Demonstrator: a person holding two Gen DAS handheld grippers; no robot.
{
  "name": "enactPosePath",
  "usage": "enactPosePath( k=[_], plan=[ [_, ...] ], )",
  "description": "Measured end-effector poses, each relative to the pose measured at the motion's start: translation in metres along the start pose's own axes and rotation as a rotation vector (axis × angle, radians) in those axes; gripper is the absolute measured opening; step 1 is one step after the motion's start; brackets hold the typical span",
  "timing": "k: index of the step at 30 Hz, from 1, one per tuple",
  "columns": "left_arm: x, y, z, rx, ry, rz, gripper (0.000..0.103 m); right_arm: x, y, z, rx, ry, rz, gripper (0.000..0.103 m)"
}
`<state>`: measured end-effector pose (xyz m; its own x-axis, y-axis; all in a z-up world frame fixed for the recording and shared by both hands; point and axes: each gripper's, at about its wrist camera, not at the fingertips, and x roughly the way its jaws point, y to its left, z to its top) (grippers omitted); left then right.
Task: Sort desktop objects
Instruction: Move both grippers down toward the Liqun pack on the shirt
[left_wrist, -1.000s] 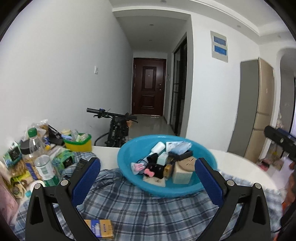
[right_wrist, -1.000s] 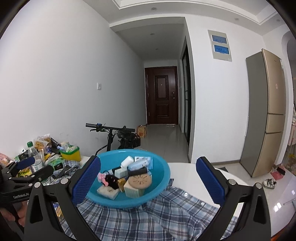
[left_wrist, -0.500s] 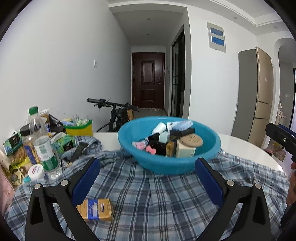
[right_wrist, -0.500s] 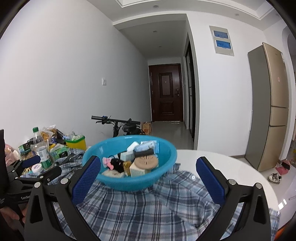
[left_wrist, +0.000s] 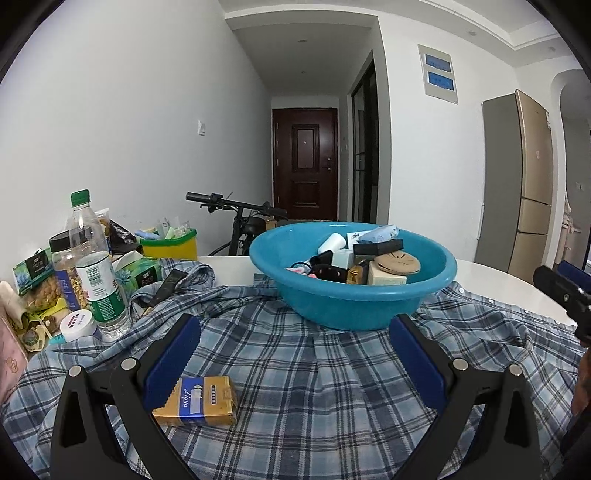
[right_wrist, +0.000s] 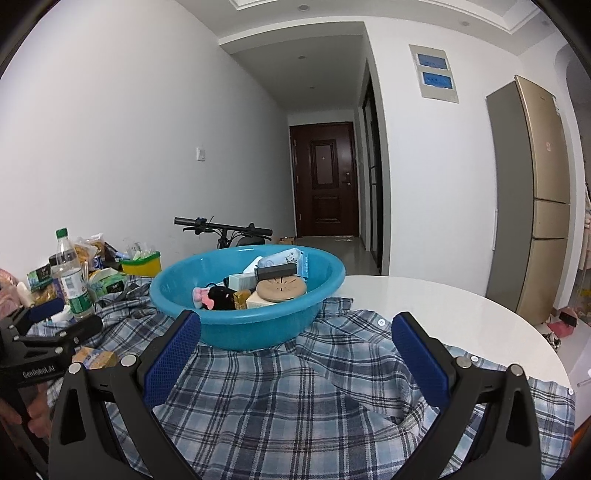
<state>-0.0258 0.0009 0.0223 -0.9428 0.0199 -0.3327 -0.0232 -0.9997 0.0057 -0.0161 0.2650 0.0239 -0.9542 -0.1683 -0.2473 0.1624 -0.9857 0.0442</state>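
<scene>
Left gripper (left_wrist: 295, 354) spread wide, empty, low over blue-grey plaid shirt (left_wrist: 314, 387) covering round white tabletop (right_wrist: 443, 306). Gold-and-blue cigarette pack (left_wrist: 197, 400) flat on shirt near tabletop's near-left edge, just beside left finger. Right gripper (right_wrist: 295, 354) likewise spread, empty, above shirt. Beyond both: round teal plastic basin (left_wrist: 351, 306) resting on shirt mid-table, holding small boxes, round tan disc (left_wrist: 397, 263), pink-black clip. Far-left edge: clear plastic bottle with green cap (left_wrist: 94, 266), snack bags, yellow-green tub (left_wrist: 170, 247).
</scene>
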Motion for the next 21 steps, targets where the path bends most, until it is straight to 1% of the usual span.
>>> enactPosePath(
  k=[3,6,10,12,15,18,21],
  plan=[
    [0.001,0.004,-0.003,-0.007,-0.006,0.008,0.103,0.003,0.002,-0.006,-0.013,0.001,-0.002,0.103],
    [0.004,0.006,-0.004,-0.016,0.007,0.009,0.103,0.007,0.004,-0.010,-0.020,0.011,-0.001,0.103],
    [0.003,0.007,-0.005,-0.016,0.041,0.001,0.103,0.006,0.006,-0.010,-0.025,0.030,0.009,0.103],
    [0.002,0.006,-0.007,0.005,0.066,0.021,0.103,0.004,0.007,-0.010,-0.031,0.041,0.016,0.103],
    [0.005,0.009,-0.010,0.030,0.127,0.047,0.103,0.003,0.010,-0.011,-0.038,0.071,0.030,0.103],
    [0.013,0.022,-0.012,-0.008,0.197,0.052,0.103,0.005,0.012,-0.014,-0.041,0.110,0.049,0.103],
    [0.023,0.038,-0.012,-0.046,0.294,0.057,0.103,0.013,0.015,-0.016,-0.045,0.185,0.074,0.103]
  ],
)
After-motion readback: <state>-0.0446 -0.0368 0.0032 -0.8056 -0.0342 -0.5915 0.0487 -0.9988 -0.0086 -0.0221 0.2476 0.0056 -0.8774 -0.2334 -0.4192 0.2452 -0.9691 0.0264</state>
